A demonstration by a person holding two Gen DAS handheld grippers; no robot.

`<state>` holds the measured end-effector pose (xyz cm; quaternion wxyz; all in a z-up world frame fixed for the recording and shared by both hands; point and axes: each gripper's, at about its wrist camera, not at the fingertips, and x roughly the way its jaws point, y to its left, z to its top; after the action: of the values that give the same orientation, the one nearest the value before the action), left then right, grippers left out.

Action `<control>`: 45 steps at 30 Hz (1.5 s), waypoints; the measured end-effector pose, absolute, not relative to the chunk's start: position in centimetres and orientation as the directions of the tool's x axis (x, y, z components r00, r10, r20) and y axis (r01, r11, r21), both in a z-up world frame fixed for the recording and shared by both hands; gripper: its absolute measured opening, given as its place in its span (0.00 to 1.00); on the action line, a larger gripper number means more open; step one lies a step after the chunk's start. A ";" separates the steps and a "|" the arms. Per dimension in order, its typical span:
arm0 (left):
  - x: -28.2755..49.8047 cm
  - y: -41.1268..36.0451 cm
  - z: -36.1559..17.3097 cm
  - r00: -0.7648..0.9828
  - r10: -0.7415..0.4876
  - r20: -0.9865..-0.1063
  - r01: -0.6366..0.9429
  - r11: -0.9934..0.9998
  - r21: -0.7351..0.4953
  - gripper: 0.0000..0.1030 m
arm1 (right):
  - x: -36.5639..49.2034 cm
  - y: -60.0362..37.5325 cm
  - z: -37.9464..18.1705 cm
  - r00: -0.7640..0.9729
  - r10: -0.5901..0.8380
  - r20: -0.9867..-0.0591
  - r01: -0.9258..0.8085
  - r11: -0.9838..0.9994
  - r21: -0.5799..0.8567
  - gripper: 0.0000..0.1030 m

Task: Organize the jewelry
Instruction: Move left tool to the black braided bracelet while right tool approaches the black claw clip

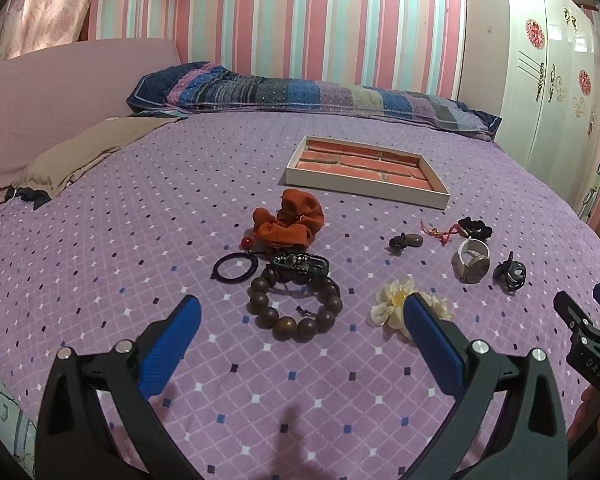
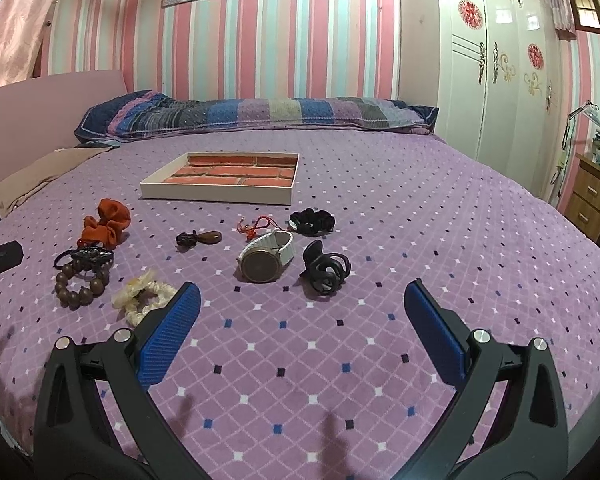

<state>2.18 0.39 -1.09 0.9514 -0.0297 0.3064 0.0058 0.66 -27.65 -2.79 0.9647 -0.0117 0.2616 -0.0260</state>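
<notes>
jewelry: wooden bead bracelet (image 1: 296, 304), wristwatch (image 2: 266, 262), orange scrunchie (image 1: 290, 220), black claw clip (image 2: 326, 268) scattered near on purple bedspread (image 2: 380, 220) | tray (image 2: 224, 184): farther back, brick-patterned | left gripper (image 1: 300, 316): spread wide, holding nothing | right gripper (image 2: 302, 304): spread wide, holding nothing

both wrist views look low across the bed (image 1: 140, 200), sharing the tray (image 2: 220, 194).
</notes>
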 end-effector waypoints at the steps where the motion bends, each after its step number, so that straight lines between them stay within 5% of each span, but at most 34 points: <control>1: 2.3 0.3 -1.0 0.814 -0.009 -0.580 -0.027 0.998 -0.053 0.96 | 0.9 -27.8 -2.8 0.861 -0.056 -0.506 0.046 0.998 -0.031 0.96; 12: 4.9 -0.5 -2.2 0.820 0.016 -0.573 -0.025 1.000 -0.007 0.96 | 4.3 -28.3 -4.2 0.842 -0.061 -0.537 0.063 0.998 -0.013 0.96; 23: 9.0 1.2 -3.2 0.805 -0.012 -0.593 -0.058 0.993 -0.099 0.96 | 7.3 -29.0 -5.0 0.837 -0.122 -0.533 0.102 0.992 -0.068 0.96; 31: 10.8 0.7 -4.7 0.803 0.085 -0.590 -0.081 0.996 0.032 0.96 | 8.9 -29.9 -6.0 0.829 -0.142 -0.541 0.106 0.990 -0.098 0.96; 45: 14.0 1.5 -7.3 0.741 -0.034 -0.670 -0.011 0.998 -0.063 0.96 | 11.3 -31.4 -7.8 0.793 -0.170 -0.585 0.129 0.985 -0.111 0.92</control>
<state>13.95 1.49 -7.34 0.9326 -0.0312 0.3595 -0.0062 11.27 -31.37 -7.80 0.9464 -0.0327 0.3116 -0.0789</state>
